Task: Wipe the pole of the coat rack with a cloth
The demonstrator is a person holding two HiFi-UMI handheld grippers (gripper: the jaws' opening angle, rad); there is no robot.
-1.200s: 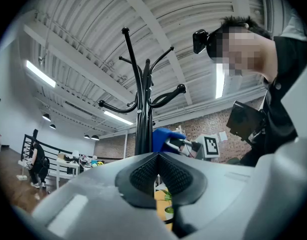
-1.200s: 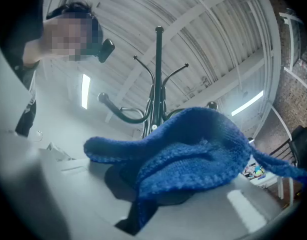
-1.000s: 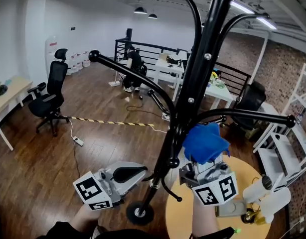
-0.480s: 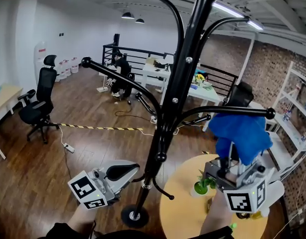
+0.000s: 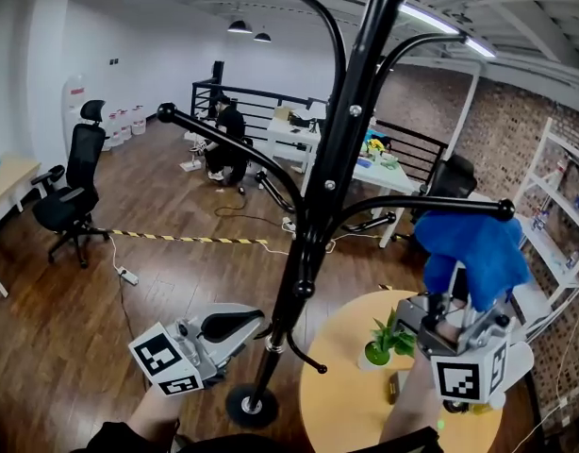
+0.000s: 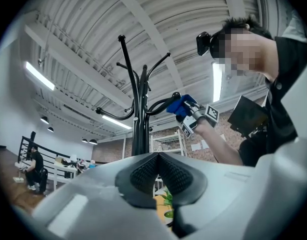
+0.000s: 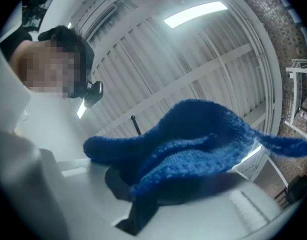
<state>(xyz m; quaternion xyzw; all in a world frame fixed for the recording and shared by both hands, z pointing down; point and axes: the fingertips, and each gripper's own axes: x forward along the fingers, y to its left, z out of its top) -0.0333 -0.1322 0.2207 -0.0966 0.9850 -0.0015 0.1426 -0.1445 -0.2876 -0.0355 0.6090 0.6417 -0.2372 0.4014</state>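
Observation:
The black coat rack pole (image 5: 308, 248) rises from its round base (image 5: 250, 406) past several curved arms. My left gripper (image 5: 259, 322) is shut and empty, low down just left of the pole; in its own view the pads (image 6: 143, 171) meet in front of the pole (image 6: 139, 129). My right gripper (image 5: 454, 302) is shut on a blue knitted cloth (image 5: 471, 251), off to the right of the pole, just below the knob end of a right-hand arm (image 5: 504, 209). The cloth (image 7: 193, 139) drapes over the right gripper (image 7: 141, 194) and hides its pads.
A round yellow table (image 5: 351, 413) with a small potted plant (image 5: 384, 340) stands under the right gripper. White shelving (image 5: 554, 243) lines the right wall. A black office chair (image 5: 68, 196), striped floor tape (image 5: 190, 240) and a seated person (image 5: 219, 144) lie farther back.
The right gripper has carried the blue cloth away from the pole, rightward and outward to the end of the right-hand arm. The left gripper has barely moved.

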